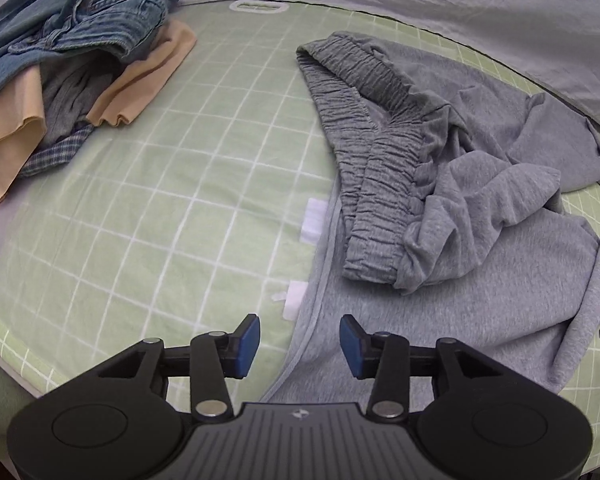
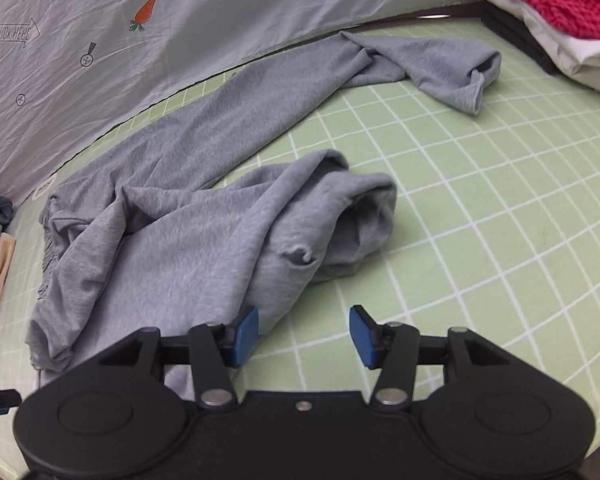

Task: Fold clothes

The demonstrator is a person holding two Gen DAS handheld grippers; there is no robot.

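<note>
Grey jersey sweatpants (image 1: 480,184) lie crumpled on the green checked sheet (image 1: 160,184), unfolded. In the left wrist view they fill the 1 to 4 o'clock part of the frame: the elastic waistband (image 1: 364,136) is bunched and doubled over near centre, and one flat panel runs down to 6 o'clock.

Left gripper (image 1: 299,346): blue pads apart, nothing between them. It hangs over the edge of that flat panel; the cloth's hem passes under the gap, and no contact is visible.

Right gripper (image 2: 304,336): pads apart too, gripping nothing. Its left pad (image 2: 246,334) sits at the edge of the pants' fabric; I can't tell whether it touches. The right pad is over bare sheet.

In the right wrist view one leg (image 2: 300,92) stretches away toward 1 o'clock, its cuff (image 2: 478,80) folded back on itself. The other leg is rolled short near centre, its opening facing 3 o'clock.

A pile of unfolded laundry (image 1: 80,40), denim on top with beige and plaid under it, is at 10 o'clock in the left view. A folded stack (image 2: 560,24), red knit over white, is at 2 o'clock in the right view. A grey printed sheet (image 2: 180,20) with a carrot motif lies along the far edge.
</note>
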